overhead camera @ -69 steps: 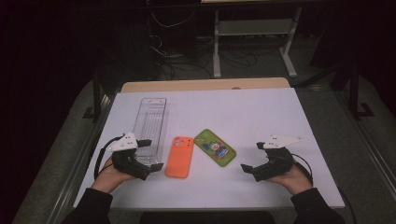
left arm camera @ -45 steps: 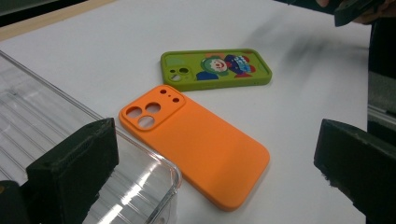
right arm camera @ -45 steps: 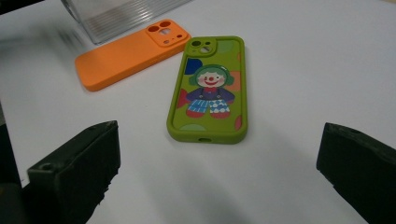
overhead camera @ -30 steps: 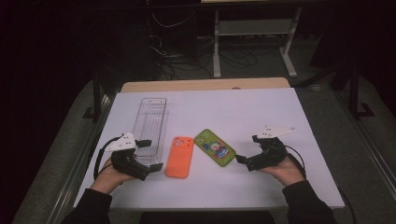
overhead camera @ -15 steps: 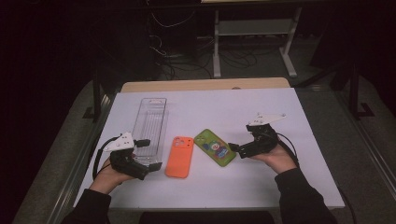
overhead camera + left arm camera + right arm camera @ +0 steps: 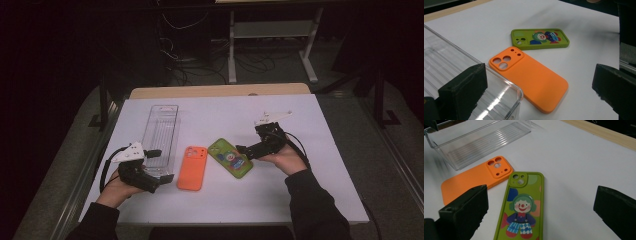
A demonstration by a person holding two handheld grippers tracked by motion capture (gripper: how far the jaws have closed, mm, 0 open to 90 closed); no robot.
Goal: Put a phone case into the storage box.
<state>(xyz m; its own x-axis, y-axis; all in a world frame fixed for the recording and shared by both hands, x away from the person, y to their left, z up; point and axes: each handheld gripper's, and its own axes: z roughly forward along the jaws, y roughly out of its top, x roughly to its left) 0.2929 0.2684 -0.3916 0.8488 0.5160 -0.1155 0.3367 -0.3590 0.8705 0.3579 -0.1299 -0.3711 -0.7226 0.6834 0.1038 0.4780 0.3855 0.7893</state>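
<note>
Right gripper lined up on the green case

On the white table (image 6: 300, 200), by the clear tray (image 6: 161, 135) and orange phone case (image 6: 191, 168), the green phone case (image 6: 524, 210) lies flat between the right gripper (image 6: 245, 150)'s wide-parted jaws; next, lowering and closing seems needed. The left gripper (image 6: 162, 165) rests, jaws apart.
</note>
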